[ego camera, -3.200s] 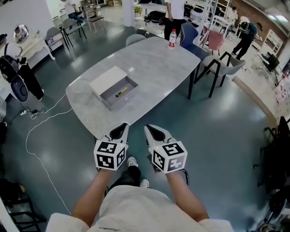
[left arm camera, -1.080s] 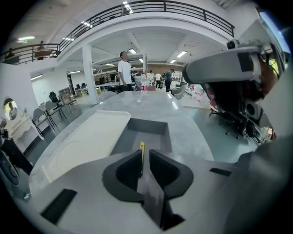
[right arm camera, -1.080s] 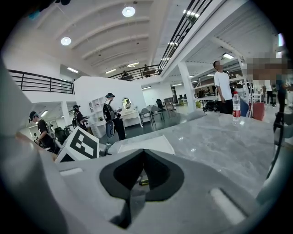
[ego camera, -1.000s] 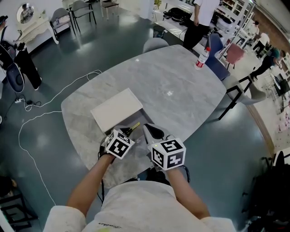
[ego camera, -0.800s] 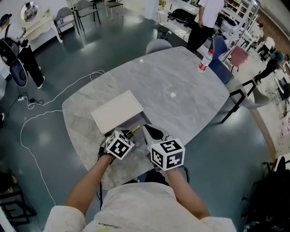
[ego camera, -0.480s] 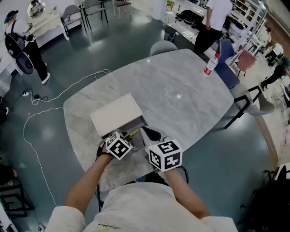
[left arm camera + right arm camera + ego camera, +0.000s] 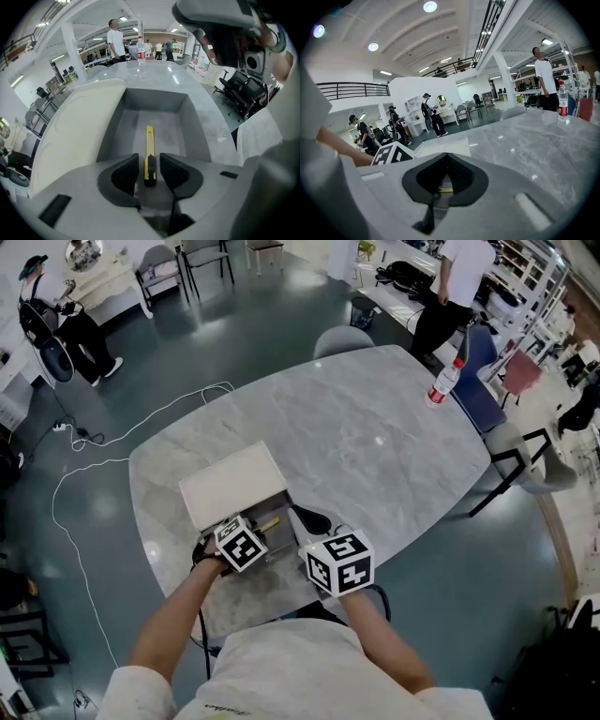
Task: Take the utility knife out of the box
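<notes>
Utility knife [image 7: 149, 151] lies in box [image 7: 108, 133] between just-opening jaws of left gripper [image 7: 149, 158].

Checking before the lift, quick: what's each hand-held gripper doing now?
Left hand-held gripper: open, jaws have just been opening, utility knife between them, ungripped.
Right hand-held gripper: shut, empty.

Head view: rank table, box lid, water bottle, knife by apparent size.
1. table
2. box lid
3. water bottle, farther from the camera
4. knife, only partly visible
</notes>
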Demonstrator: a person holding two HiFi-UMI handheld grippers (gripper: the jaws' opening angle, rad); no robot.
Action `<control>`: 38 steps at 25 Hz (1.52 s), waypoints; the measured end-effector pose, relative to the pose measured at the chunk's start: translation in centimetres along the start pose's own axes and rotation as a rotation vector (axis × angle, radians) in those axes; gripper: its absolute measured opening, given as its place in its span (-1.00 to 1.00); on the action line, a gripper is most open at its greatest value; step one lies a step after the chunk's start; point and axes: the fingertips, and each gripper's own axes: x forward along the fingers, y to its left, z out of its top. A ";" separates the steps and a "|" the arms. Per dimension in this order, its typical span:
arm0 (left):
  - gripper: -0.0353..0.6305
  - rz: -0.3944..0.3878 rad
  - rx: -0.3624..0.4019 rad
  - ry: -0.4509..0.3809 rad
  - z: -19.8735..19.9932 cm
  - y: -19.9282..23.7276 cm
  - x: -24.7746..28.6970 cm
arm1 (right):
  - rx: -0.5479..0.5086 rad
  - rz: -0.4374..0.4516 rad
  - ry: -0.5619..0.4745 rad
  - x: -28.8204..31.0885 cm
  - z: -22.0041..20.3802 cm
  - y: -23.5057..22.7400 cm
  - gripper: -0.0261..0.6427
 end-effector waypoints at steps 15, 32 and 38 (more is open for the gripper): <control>-0.71 -0.014 0.002 0.008 0.3 -0.4 0.1 | 0.017 0.009 0.006 0.3 -0.3 -0.5 -0.91; -0.71 0.050 -0.038 -0.217 2.7 -1.1 -5.7 | 0.029 -0.059 -0.041 -1.2 -0.5 1.6 -0.91; -0.71 0.089 -0.094 -0.350 3.2 -0.4 -9.4 | 0.015 -0.073 -0.066 -1.4 0.0 2.9 -0.91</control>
